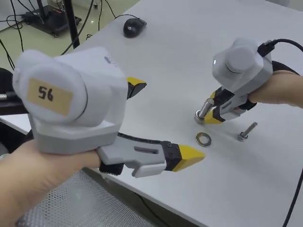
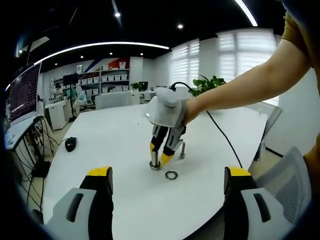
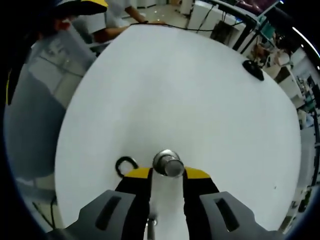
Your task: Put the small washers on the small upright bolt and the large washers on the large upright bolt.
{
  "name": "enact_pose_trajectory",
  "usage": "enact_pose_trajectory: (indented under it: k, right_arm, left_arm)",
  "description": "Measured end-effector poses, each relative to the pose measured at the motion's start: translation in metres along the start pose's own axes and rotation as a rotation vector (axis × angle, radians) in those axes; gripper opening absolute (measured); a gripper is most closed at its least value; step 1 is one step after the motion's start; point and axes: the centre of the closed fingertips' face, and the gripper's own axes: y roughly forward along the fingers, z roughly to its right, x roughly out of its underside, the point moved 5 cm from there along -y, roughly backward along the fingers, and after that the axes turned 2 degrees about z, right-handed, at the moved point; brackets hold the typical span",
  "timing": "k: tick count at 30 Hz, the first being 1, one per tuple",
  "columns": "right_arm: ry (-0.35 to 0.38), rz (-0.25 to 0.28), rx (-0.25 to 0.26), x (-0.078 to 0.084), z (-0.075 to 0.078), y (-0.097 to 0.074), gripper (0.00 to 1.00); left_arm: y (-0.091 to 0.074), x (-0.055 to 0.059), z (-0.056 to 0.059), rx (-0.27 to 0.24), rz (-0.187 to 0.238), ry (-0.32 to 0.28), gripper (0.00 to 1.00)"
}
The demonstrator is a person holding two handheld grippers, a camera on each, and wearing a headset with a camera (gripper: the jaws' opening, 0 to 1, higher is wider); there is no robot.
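My left gripper (image 1: 163, 120) hangs over the near edge of the bench (image 1: 180, 56), jaws spread wide and empty; my right gripper (image 1: 214, 108) straddles the large bolt (image 1: 204, 110), a shiny steel shank upright on a broad base, though I cannot tell whether the jaws pinch it; a flat silver washer (image 1: 203, 139) lies just beside it toward the near edge; the slim small bolt (image 1: 247, 131) stands nearby.
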Motion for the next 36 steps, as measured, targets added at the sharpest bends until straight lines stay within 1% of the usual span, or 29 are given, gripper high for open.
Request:
enact_pose_trajectory:
  k: [3, 7, 11, 14, 19, 23, 26, 29, 30, 31, 33, 34, 36]
  right_arm:
    - [0.005, -0.002, -0.007, 0.006, -0.009, -0.01, 0.24]
    - [0.016, 0.003, -0.023, 0.011, -0.024, -0.014, 0.25]
    - [0.034, 0.01, -0.038, 0.014, -0.039, -0.012, 0.25]
    - [0.026, 0.013, -0.044, 0.015, -0.05, -0.008, 0.24]
    - [0.04, 0.022, -0.059, 0.013, -0.061, -0.001, 0.25]
    - [0.044, 0.028, -0.063, 0.009, -0.062, 0.005, 0.26]
    - [0.058, 0.029, -0.062, 0.007, -0.059, 0.009, 0.29]
    - [0.073, 0.035, -0.059, 0.005, -0.056, 0.01, 0.3]
    - [0.096, 0.042, -0.077, 0.005, -0.055, 0.012, 0.3]
    - [0.102, 0.041, -0.084, 0.005, -0.056, 0.013, 0.31]
    - [0.088, 0.017, -0.099, 0.007, -0.057, 0.018, 0.33]
    - [0.096, 0.037, -0.094, 0.004, -0.056, 0.016, 0.32]
    - [0.086, 0.036, -0.095, 0.002, -0.056, 0.015, 0.32]
  left_arm:
    - [-0.001, -0.001, 0.002, 0.004, 0.0, 0.007, 0.92]
    - [-0.002, -0.003, 0.006, 0.009, 0.0, 0.019, 0.92]
    - [-0.002, -0.004, 0.009, 0.013, -0.002, 0.029, 0.92]
    - [-0.004, -0.004, 0.01, 0.012, -0.004, 0.034, 0.92]
    - [-0.007, -0.003, 0.012, 0.011, -0.009, 0.039, 0.92]
    - [-0.007, -0.002, 0.012, 0.01, -0.011, 0.034, 0.92]
    - [-0.008, 0.0, 0.013, 0.007, -0.016, 0.03, 0.92]
    - [-0.008, 0.0, 0.013, 0.005, -0.016, 0.027, 0.92]
    - [-0.008, 0.0, 0.012, 0.004, -0.015, 0.025, 0.92]
    - [-0.008, 0.0, 0.012, 0.003, -0.013, 0.024, 0.92]
    - [-0.008, 0.0, 0.01, -0.002, -0.013, 0.023, 0.92]
    - [-0.008, 0.0, 0.009, -0.004, -0.013, 0.022, 0.92]
    - [-0.008, -0.001, 0.008, -0.007, -0.01, 0.018, 0.92]
